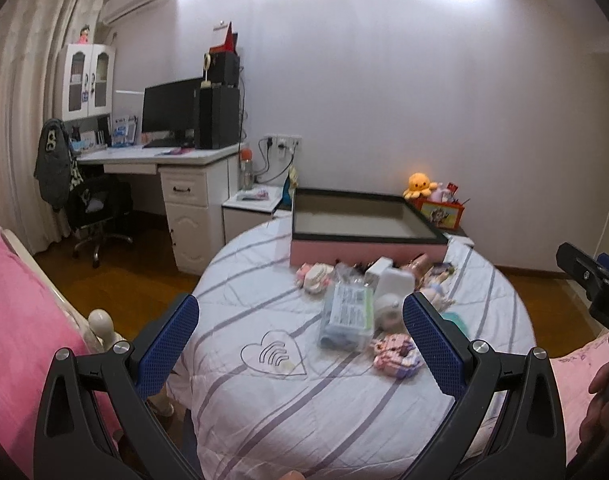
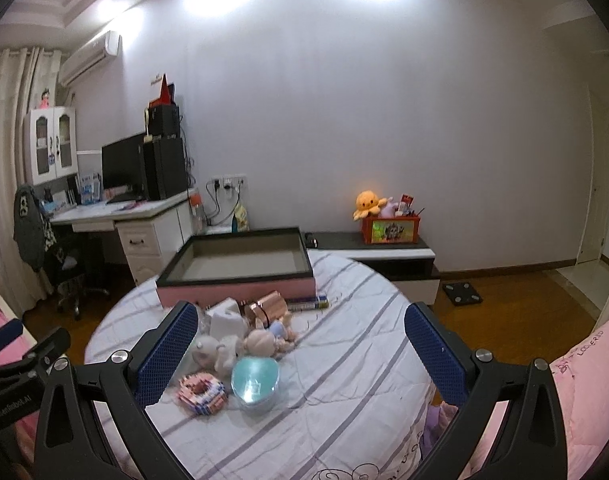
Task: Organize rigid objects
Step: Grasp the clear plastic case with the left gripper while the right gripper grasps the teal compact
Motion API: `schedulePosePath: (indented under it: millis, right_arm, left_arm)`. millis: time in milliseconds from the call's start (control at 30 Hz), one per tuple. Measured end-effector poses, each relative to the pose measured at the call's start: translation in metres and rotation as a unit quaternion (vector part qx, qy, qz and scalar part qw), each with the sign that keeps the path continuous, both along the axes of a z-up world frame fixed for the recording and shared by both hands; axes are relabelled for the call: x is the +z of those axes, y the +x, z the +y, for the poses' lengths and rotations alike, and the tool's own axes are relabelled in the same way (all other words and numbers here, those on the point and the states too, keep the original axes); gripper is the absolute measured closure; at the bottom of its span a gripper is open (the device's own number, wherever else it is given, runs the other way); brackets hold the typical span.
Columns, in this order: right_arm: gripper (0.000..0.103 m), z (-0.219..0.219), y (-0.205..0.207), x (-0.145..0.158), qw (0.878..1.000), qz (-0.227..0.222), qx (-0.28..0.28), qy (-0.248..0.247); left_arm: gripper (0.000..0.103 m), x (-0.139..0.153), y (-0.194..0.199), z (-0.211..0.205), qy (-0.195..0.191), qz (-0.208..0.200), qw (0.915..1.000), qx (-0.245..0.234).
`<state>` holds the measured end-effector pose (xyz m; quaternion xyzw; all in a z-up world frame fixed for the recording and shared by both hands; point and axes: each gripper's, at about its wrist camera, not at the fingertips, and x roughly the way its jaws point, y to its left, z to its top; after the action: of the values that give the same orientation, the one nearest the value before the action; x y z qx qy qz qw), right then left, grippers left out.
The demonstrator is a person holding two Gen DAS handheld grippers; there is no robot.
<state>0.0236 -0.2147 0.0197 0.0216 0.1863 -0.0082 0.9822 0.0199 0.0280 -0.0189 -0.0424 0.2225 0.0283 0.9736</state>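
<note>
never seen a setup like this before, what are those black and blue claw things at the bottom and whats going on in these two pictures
Those claws are hand-held grippers, one in each of a person's hands, with a wide-angle camera on each looking along its two blue fingers. One picture is from the left gripper, the other from the right gripper. Both are open and hold nothing. They hover over a bed with a striped cover. On it lies a pile of small things: a clear packet, a white box, a doll, a round teal tin. Behind them stands an empty pink tray, probably where they go.
</note>
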Motion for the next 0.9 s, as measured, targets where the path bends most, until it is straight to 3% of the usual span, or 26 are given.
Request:
schedulePosePath:
  millis: [467,800,900]
  right_arm:
    - [0.000,0.014,0.067,-0.086,0.989,0.132,0.055,-0.028]
    - [0.000,0.018,0.105,-0.116,0.980,0.185,0.078,-0.020]
    - [0.004,0.017,0.112,-0.122,0.977,0.197,0.082,-0.018]
  left_arm:
    - [0.000,-0.067,0.077,-0.025,0.011,0.096,0.9940,-0.051]
    - [0.000,-0.094,0.130,-0.023,-0.023,0.167,0.9830,-0.072]
    - [0.000,-0.098,0.139,-0.033,-0.004,0.179,0.9805,-0.081]
